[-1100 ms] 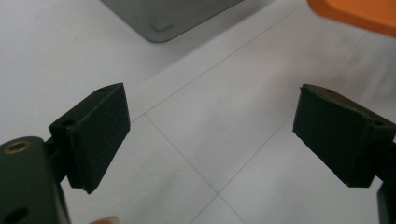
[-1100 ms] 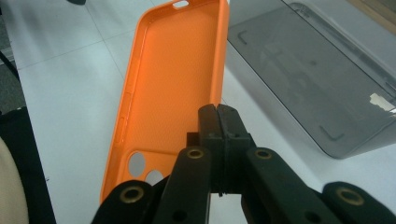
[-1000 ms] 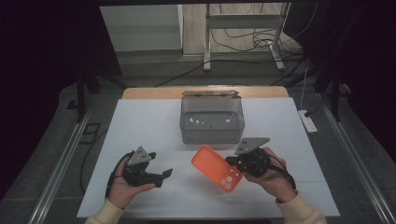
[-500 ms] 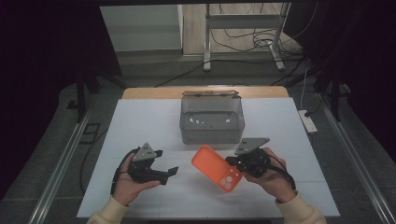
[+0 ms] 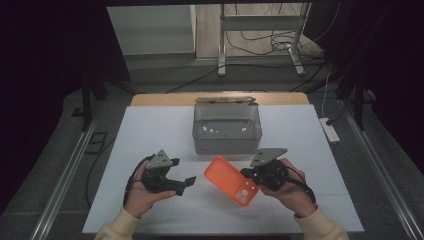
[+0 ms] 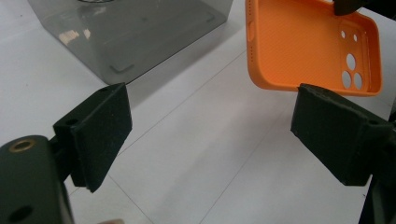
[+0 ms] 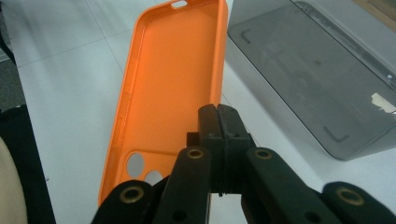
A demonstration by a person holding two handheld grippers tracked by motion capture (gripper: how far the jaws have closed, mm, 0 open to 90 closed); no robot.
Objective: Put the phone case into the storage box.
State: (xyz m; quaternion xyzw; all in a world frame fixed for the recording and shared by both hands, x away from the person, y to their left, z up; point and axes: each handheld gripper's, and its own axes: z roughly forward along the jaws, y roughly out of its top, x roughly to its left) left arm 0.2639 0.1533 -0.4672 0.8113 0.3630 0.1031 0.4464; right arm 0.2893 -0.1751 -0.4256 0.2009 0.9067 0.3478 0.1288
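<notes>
The case (image 5: 231, 179), an orange phone shell, sits at centre of the high view, just below the box (image 5: 227, 129). It is held tilted, open side up, camera holes toward the lower right, with its long axis running up-left to down-right. In the right gripper view the case (image 7: 177, 74) fills the upper middle, and the right gripper (image 7: 218, 119) has its jaws clenched on the edge of the case near the camera holes. That edge grip leaves most of the shell free, which judging by the pose allows a second grip or a transfer.

The left gripper (image 5: 186, 183) rests at lower left of the high view, jaws released and wide, with nothing between them. In the left gripper view its pads (image 6: 100, 133) frame bare table, with the case (image 6: 308, 44) at upper right and the box (image 6: 130, 32) at upper left; the aim suggests an approach toward the free end of the case.

The table (image 5: 150, 130) is white. The box stands open-topped, a likely destination for the case
</notes>
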